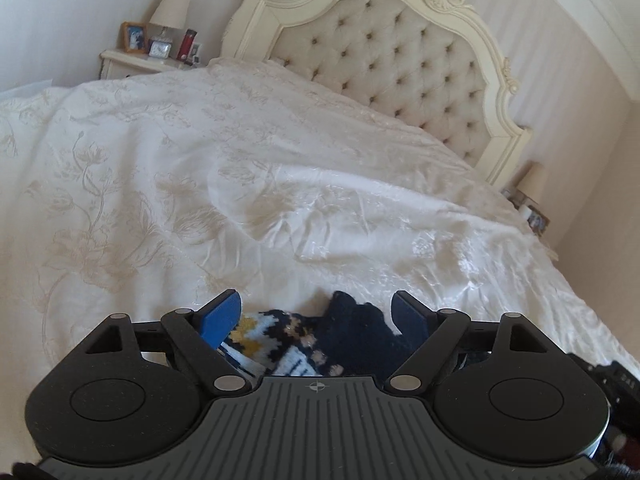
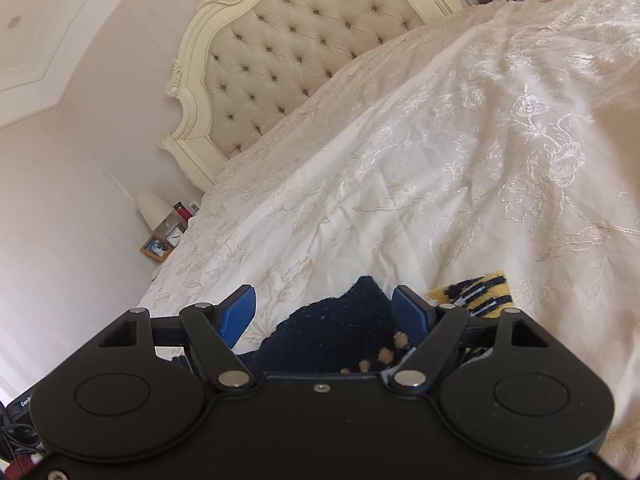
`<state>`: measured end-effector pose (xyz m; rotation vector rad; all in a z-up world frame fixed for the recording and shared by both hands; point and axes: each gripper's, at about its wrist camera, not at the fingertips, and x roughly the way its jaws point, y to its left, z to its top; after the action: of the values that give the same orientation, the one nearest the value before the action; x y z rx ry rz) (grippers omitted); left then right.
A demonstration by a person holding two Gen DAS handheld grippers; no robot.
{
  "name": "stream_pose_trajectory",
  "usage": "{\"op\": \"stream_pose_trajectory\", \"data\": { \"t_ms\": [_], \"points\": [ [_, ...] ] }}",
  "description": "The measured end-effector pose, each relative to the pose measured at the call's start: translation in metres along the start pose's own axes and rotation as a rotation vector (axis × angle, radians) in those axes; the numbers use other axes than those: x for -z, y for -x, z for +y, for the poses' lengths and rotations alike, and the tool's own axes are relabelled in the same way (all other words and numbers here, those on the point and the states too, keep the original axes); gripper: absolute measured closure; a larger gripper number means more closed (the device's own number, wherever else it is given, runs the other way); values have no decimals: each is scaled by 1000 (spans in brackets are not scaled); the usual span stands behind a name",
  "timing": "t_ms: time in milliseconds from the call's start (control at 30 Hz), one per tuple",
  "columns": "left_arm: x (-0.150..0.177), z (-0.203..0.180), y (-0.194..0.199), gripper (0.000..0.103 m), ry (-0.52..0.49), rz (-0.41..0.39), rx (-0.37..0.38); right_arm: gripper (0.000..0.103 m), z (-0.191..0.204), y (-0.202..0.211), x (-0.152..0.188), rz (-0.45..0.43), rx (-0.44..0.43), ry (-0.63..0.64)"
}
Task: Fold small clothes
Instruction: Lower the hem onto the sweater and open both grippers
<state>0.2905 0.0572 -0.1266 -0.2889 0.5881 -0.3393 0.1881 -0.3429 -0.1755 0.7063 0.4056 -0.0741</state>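
On bedspread (image 1: 280,184), knitted garment (image 1: 320,344), apparently between spread grippers.

Soft, even daylight fills both views, bright but not harsh. The white floral-embroidered satin bedspread (image 1: 248,168) shows sheen on its creases, strongest in the right wrist view, where highlights run close to washed out (image 2: 532,104). Shadows are faint and diffuse. Fisheye distortion bows the cream tufted headboard with its carved frame (image 1: 384,60) and darkens the corners. The whole picture looks slightly soft, with mild blur near the edges.
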Motion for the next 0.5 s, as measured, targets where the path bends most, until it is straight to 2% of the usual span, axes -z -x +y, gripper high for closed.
{"op": "stream_pose_trajectory", "data": {
  "t_ms": [133, 200, 367, 433, 500],
  "points": [
    [26, -38, 6, 21, -132, 1, 8, 21, 24, 6, 22, 36, 17, 112],
    [43, -55, 1, 21, -197, 43, -8, 20, 36, 6, 35, 59, 31, 169],
    [92, -82, -12, 21, -466, 153, -59, 17, 56, 11, 66, 84, 57, 321],
    [105, -78, -12, 21, -510, 182, -72, 15, 59, 10, 77, 94, 93, 388],
    [110, -71, -9, 21, -510, 191, -70, 12, 58, 5, 86, 117, 142, 453]
  ]
}}
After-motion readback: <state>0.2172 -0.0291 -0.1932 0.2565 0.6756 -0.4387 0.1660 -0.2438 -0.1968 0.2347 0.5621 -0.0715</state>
